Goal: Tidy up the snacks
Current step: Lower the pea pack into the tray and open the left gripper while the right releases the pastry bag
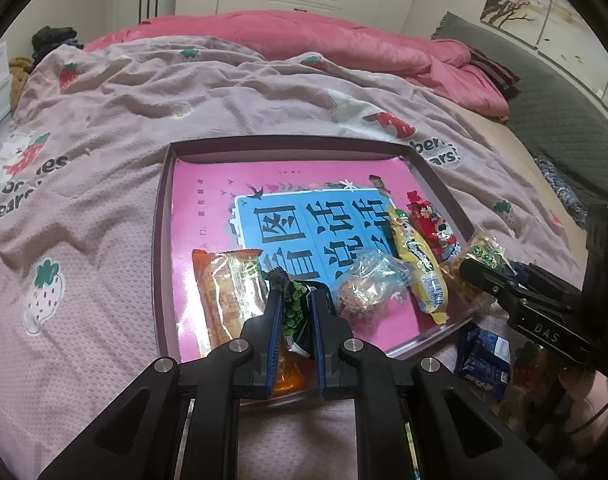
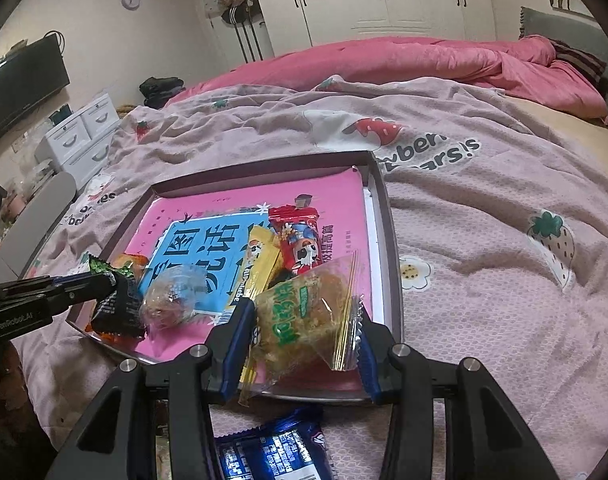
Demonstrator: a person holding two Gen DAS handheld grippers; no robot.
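Observation:
A shallow tray (image 1: pixel 161 216) (image 2: pixel 394 240) with a pink and blue book cover as its floor lies on the bed. In it lie an orange packet (image 1: pixel 227 292), a clear-wrapped round snack (image 1: pixel 364 284) (image 2: pixel 171 300), a yellow bar (image 1: pixel 420 264) (image 2: pixel 259 264) and a red bar (image 1: pixel 434 228) (image 2: pixel 299 240). My left gripper (image 1: pixel 295 300) (image 2: pixel 115 280) is shut on a black-green packet (image 1: pixel 293 312) (image 2: pixel 117 308) over the tray's near edge. My right gripper (image 2: pixel 304 320) (image 1: pixel 470 270) is shut on a clear green-lettered pastry packet (image 2: pixel 304 316) (image 1: pixel 484 252) at the tray's near right corner.
A blue snack pack (image 1: pixel 484 354) (image 2: pixel 275 448) lies on the bedcover just outside the tray's near edge. A pink duvet (image 1: pixel 324 36) is heaped at the far side of the bed. White drawers (image 2: pixel 79 140) stand left of the bed.

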